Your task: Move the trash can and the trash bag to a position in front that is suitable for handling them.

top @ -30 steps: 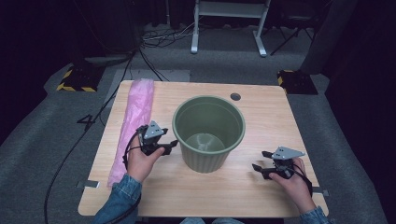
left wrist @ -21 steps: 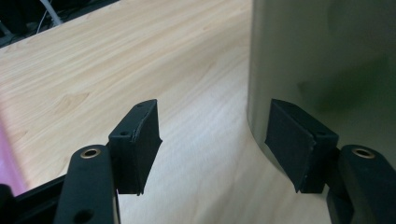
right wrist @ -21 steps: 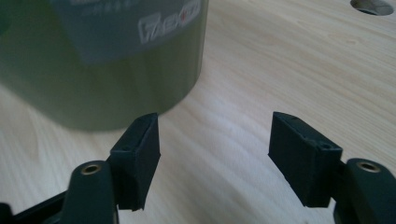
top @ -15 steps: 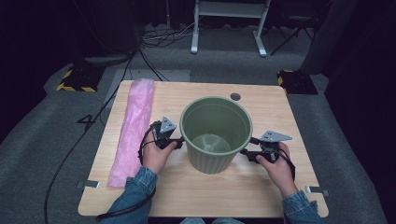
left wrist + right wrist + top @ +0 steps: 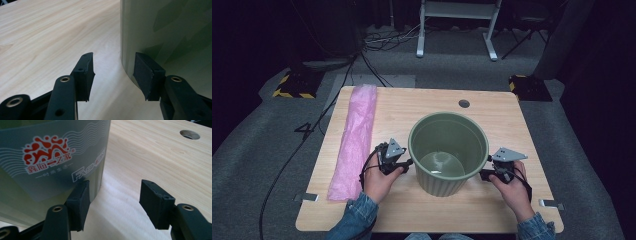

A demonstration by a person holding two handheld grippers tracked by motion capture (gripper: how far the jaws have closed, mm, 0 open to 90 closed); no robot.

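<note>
Green bin (image 5: 448,152) flanked by left gripper (image 5: 408,162) and right gripper (image 5: 484,174), jaws half-open, just been closing, nothing gripped

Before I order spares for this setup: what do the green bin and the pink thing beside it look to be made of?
Green bin: probably matte moulded plastic, with smooth ribbed walls and a printed label. Pink thing: likely thin plastic film, perhaps folded bags, being crinkled and faintly translucent.

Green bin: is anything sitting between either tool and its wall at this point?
Nothing visible does. The left tool and the right tool flank the green bin at its sides, jaws just closing, with bare table between them. One pad of the right tool is against the wall. The pink bag lies off to the left.
</note>
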